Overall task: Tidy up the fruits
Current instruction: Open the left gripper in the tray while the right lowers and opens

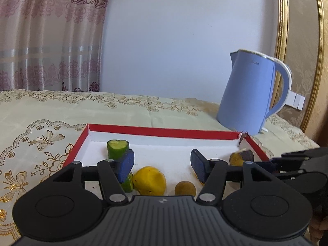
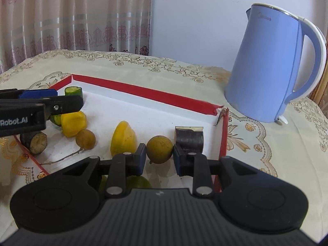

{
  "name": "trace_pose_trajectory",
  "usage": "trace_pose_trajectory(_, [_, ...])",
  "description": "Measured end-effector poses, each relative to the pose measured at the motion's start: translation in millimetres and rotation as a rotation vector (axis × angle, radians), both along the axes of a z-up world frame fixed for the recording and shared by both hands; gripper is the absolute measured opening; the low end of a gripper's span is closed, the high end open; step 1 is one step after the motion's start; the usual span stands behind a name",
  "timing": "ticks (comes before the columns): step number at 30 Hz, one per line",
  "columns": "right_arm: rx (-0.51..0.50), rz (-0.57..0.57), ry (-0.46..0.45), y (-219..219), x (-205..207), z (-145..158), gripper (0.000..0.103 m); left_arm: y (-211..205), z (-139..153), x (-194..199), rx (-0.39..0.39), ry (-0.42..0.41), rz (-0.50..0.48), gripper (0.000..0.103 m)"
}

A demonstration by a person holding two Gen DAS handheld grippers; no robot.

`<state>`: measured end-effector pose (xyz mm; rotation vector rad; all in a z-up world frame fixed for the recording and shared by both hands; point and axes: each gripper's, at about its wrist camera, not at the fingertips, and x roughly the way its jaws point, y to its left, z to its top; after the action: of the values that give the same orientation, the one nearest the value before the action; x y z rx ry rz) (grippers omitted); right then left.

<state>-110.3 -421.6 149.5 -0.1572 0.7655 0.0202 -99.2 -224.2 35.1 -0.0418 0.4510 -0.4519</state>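
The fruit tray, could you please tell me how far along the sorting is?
Done: several pieces already lie in the red-edged tray, including a cucumber chunk and a yellow piece. In hand: the right gripper brackets a round brown fruit. Left: the left gripper is open and holds nothing.

2 yellow fruit chunks (image 2: 123,138), 2 brown round fruits (image 2: 160,149), cucumber pieces (image 2: 73,91) inside red-rimmed tray (image 2: 143,94)

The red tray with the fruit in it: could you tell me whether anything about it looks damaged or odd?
Yes. The tray's far right corner is torn: the red rim has split open and a ragged flap sticks up, just in front of the blue kettle. The fruit pieces themselves look undisturbed.
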Motion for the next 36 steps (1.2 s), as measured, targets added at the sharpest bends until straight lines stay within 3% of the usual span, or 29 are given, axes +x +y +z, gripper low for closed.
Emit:
trace_pose_trajectory(19, [0.061,-0.057,-0.023,1,1,-12,0.027,-3,-3,3,0.012,0.032,-0.015,0.060])
trace_pose_trajectory(36, [0.052,-0.064,-0.033,0,-2,-13,0.026,-4,-5,3,0.016,0.038,-0.016,0.061])
